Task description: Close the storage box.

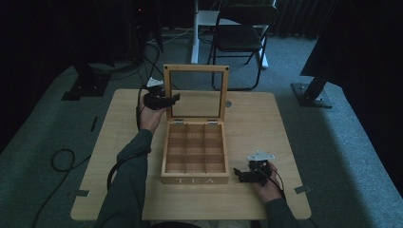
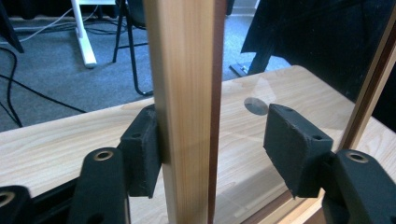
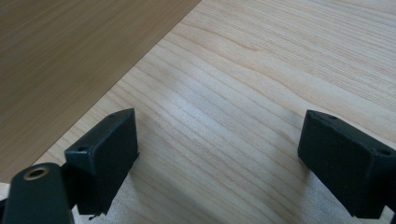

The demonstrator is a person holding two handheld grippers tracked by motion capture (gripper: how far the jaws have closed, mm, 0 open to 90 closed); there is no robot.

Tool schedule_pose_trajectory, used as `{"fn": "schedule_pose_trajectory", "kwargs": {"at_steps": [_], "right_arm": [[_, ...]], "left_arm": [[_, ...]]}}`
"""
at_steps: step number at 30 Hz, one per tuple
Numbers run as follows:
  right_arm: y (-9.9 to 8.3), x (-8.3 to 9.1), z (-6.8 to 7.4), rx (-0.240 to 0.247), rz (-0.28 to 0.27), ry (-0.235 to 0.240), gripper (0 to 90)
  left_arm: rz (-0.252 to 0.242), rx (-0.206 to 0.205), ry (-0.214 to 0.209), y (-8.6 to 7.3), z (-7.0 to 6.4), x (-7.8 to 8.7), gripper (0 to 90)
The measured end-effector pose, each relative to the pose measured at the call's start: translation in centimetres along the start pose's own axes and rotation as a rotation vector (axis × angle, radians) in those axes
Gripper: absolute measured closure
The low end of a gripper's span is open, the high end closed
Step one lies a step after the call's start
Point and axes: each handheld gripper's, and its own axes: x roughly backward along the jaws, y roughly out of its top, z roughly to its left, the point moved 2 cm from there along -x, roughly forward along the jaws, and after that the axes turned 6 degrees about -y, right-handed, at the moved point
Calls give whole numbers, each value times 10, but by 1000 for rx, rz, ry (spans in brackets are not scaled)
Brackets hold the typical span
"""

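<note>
Wooden tea box [image 1: 195, 164] stands open, glass-paned lid [image 1: 196, 92] upright.

the word "tea" stands in pale capitals on the front wall of the wooden box [image 1: 195, 180]

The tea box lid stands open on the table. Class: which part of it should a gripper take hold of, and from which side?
Grip the lid by its wooden side rail, coming from the left edge, one jaw on each face. The frame is thin and upright, and the centre is a clear pane. The left gripper is placed so: its jaws straddle the rail, open, one pad touching.
</note>
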Motion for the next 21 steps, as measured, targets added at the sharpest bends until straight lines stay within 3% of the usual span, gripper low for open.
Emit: {"fn": "schedule_pose_trajectory", "kwargs": {"at_steps": [5,10,21], "right_arm": [[0,0,0,-1,0,0,117],[0,0,0,0,1,0,117],[0,0,0,1,0,0,117]], "left_arm": [[-14,-1,-7,-2,-3,6,427],[-64,32,-41,-8,-6,14,425],[-66,34,-79,-13,-15,31,437]]}}
